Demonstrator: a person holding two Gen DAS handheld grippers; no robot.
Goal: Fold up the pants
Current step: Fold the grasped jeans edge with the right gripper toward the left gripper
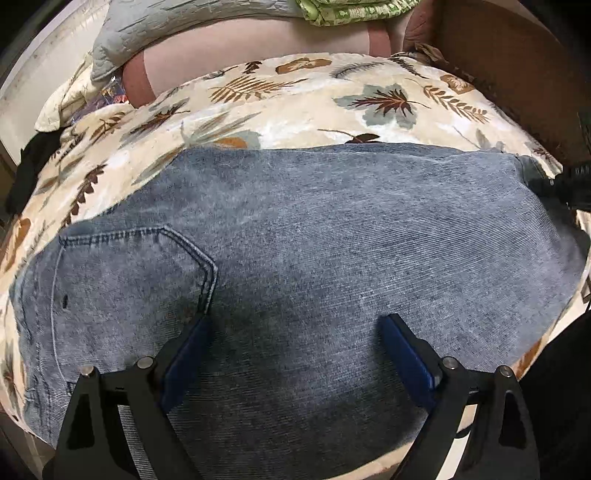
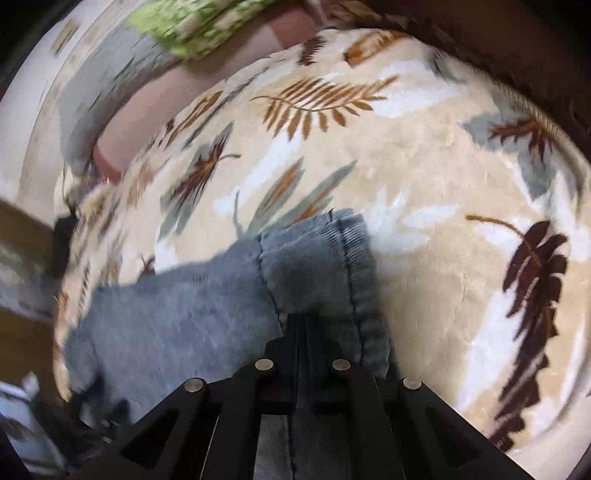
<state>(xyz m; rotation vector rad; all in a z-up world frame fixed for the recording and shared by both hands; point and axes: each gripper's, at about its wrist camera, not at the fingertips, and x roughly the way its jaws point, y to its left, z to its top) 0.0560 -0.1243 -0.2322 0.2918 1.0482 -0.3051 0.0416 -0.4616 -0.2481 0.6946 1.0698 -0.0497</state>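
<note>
1. The setting is a bed covered by one plush cream blanket (image 1: 295, 107) printed with brown, rust and grey-blue leaves and fern fronds; the pile looks soft and slightly shiny.
2. At the far edge of the bed lie one grey quilted pillow (image 1: 155, 26) with a stitched texture and one bright green patterned cushion (image 1: 351, 9), both resting against pink bedding (image 1: 258, 40).
3. One pair of pants (image 1: 314, 258), made of faded blue denim with a fine diagonal weave, lies flat on the blanket, filling the middle of the left wrist view as a broad folded rectangle.
4. One back pocket (image 1: 140, 273) shows on the left part of the denim, five-sided and outlined with double pale stitching.
5. The left tool (image 1: 295, 325) hangs over the denim with its two black fingers spread wide; each finger carries one blue pad (image 1: 406, 354), and nothing sits between them.
6. The right tool (image 2: 303, 321) appears in the blurred right wrist view with its two black fingers pressed together on a fold of the pants (image 2: 295, 273), close to a thick stitched hem.
7. From that grip the denim trails down and to the left across the blanket (image 2: 424, 166).
8. In the left wrist view, the right tool (image 1: 576, 184) shows as a dark shape at the far right corner of the pants.
</note>
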